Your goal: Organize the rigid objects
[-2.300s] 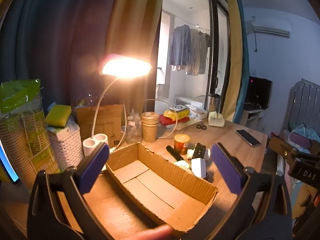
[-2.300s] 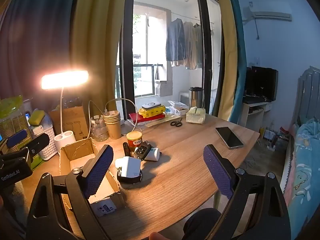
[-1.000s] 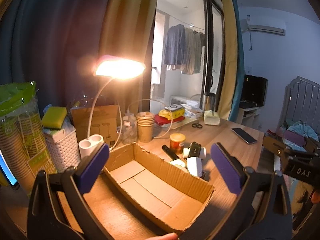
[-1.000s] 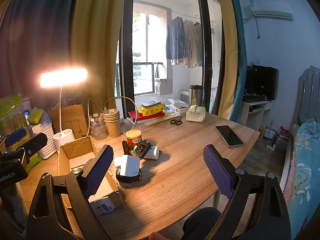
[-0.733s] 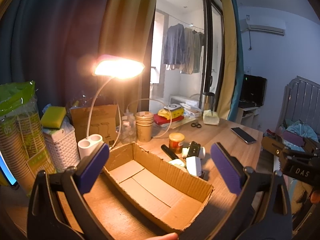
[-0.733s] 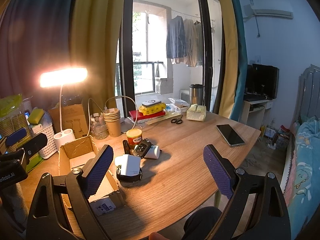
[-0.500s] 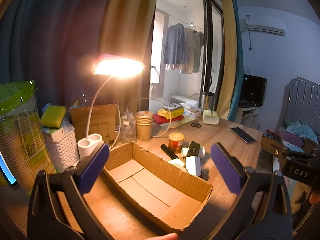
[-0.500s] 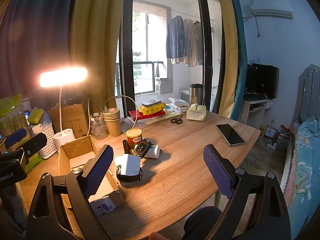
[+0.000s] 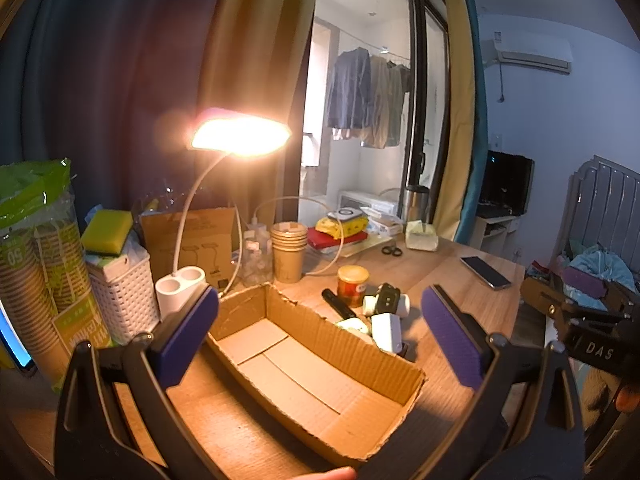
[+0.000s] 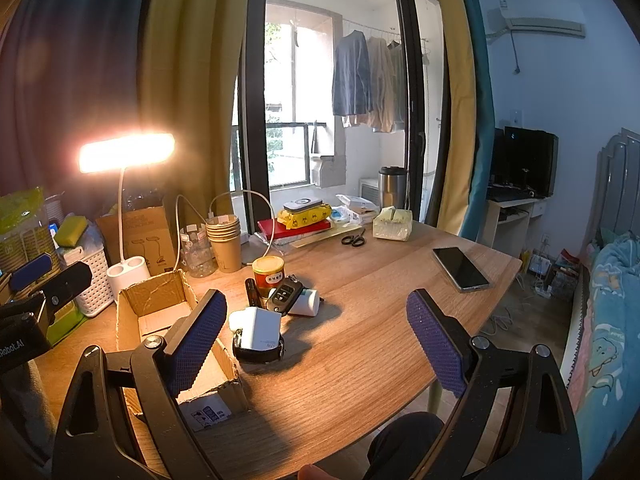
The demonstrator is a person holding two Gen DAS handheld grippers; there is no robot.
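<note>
An open, empty cardboard box (image 9: 320, 364) (image 10: 160, 312) lies on the wooden table. Right of it is a small pile: a white charger block (image 10: 258, 330) on a black round case (image 10: 258, 354), a car key (image 10: 284, 294), a white cylinder (image 10: 306, 302), a black marker (image 10: 252, 292) and a yellow-lidded jar (image 10: 268, 276). The same pile shows in the left wrist view around the charger (image 9: 386, 332) and jar (image 9: 352, 284). My left gripper (image 9: 320, 336) hangs open above the box. My right gripper (image 10: 316, 340) is open, near the table's front, holding nothing.
A lit desk lamp (image 9: 240, 140) stands behind the box, beside a white basket (image 9: 120, 300) and stacked paper cups (image 9: 288, 252). A phone (image 10: 460, 268), scissors (image 10: 354, 238) and a tissue pack (image 10: 392, 224) lie farther right. The table's edge (image 10: 400, 400) falls off near a bed (image 10: 600, 320).
The left wrist view has risen and pulled back very slightly, so the box sits a little lower. The right gripper has hardly moved. Both stay open.
</note>
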